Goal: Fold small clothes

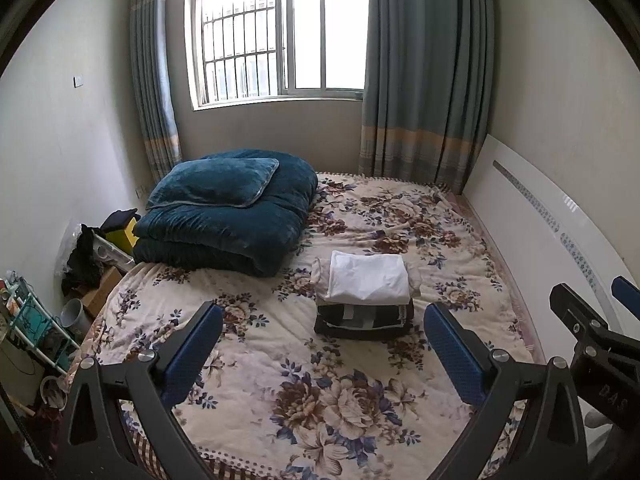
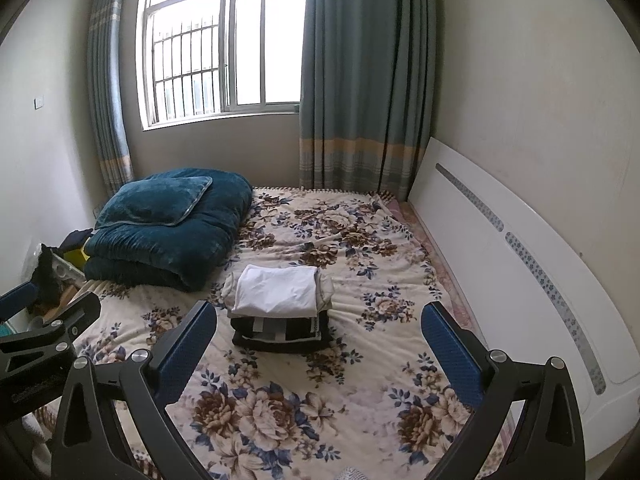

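Both grippers are wide open with nothing in them: the left gripper (image 1: 324, 344) and the right gripper (image 2: 320, 344) hang side by side over the near end of the bed, well back from the stack of folded clothes (image 1: 366, 298), which sits about mid-bed on the floral bedspread (image 1: 280, 380). Stack looks tidy: a white folded piece (image 1: 368, 280) on top, a cream one peeking out under it, and dark folded stuff (image 1: 362, 320) at the bottom, edges roughly lined up. My guess is the folding's basically done, since I can't spot any loose garment around the stack, and that's why the jaws are spread and pulled off it. Left of the stack and further back there's a folded teal duvet (image 1: 224, 224) with a matching pillow (image 1: 216, 184) on top, parked out of the way so the middle stays free for folding. Right of the stack is the white headboard (image 1: 532, 240); behind it all, the window (image 1: 280, 32) and blue curtains (image 1: 424, 80).
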